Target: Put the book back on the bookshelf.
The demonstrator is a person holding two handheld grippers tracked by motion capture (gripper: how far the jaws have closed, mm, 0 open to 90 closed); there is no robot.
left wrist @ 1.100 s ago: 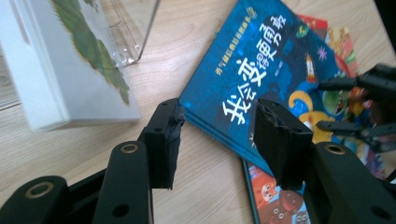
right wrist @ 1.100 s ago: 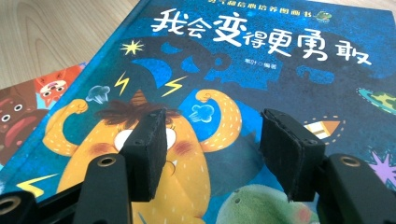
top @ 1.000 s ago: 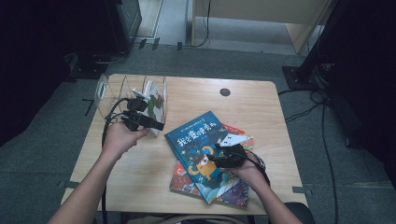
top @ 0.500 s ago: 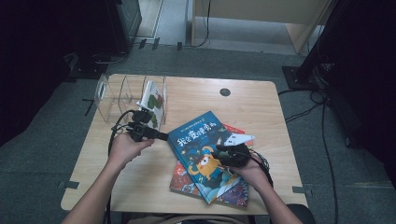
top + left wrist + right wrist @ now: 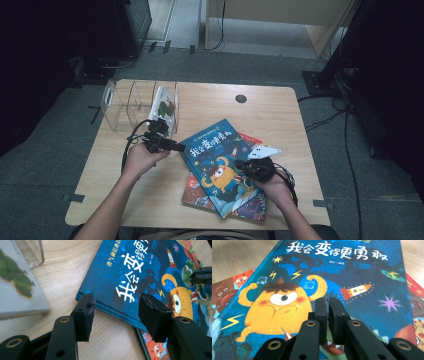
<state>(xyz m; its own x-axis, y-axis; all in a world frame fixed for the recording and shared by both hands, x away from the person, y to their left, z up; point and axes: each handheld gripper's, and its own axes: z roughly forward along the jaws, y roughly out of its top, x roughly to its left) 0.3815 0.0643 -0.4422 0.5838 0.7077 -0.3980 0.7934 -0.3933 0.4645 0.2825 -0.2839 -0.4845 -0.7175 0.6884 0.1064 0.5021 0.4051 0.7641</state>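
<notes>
A blue picture book [image 5: 212,150] with a yellow one-eyed monster lies slanted on a red book [image 5: 196,194] at mid-table. My left gripper [image 5: 172,146] hovers low at the blue book's left corner. In the left gripper view its jaws [image 5: 116,312] stand open and have just widened a little; one pad is over the wood, the other over the blue cover [image 5: 140,270], and neither touches it. My right gripper [image 5: 244,165] rests over the monster. Its jaws [image 5: 328,302] have just been closing and now meet with nothing between them.
A clear acrylic organizer [image 5: 125,100] stands at the table's far left, with a white book with green art [image 5: 164,105] upright in its right slot. The wooden table [image 5: 260,110] has a round black grommet [image 5: 241,98] at the back. Cables trail from both grippers.
My left hand came down and nearer from beside the organizer to the blue book's left corner. The right hand stayed in place over the book.
</notes>
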